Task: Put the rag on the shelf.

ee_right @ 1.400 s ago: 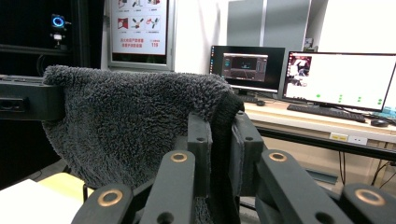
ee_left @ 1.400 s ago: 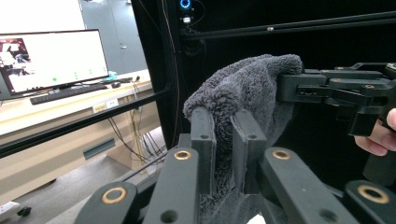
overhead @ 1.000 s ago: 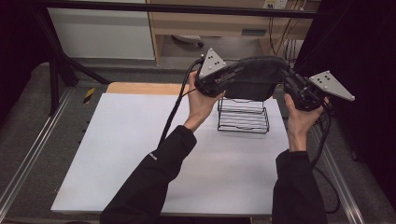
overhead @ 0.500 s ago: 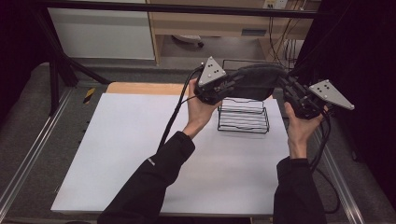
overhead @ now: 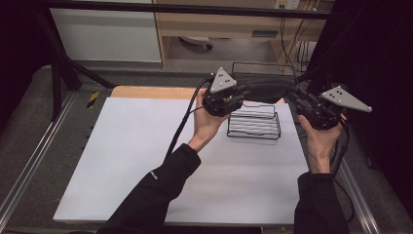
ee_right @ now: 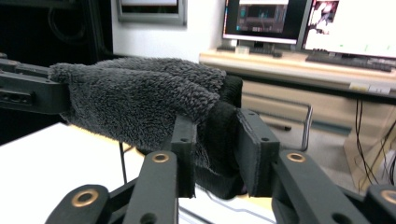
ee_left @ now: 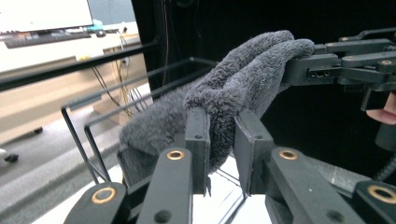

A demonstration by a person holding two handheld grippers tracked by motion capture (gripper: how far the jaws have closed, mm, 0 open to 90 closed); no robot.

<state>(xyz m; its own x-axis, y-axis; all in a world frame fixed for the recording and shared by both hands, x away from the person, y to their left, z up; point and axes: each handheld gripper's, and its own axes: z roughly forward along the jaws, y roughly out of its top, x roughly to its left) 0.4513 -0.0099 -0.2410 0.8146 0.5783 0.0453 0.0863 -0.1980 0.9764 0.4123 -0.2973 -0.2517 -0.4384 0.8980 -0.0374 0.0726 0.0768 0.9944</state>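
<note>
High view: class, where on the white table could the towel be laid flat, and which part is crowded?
The table is bare left of the left forearm, from the near edge to the wooden strip. A smaller bare patch lies between the forearms, in front of the wire rack. The far right corner is crowded: rack, towel and both grippers.

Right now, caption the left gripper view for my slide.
Grey fleece cloth stretched between two grippers above a black wire basket.

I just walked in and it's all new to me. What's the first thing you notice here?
A fluffy dark grey towel is stretched in the air between the left gripper and the right gripper. Right under it, a black wire basket stands on the white table.
</note>
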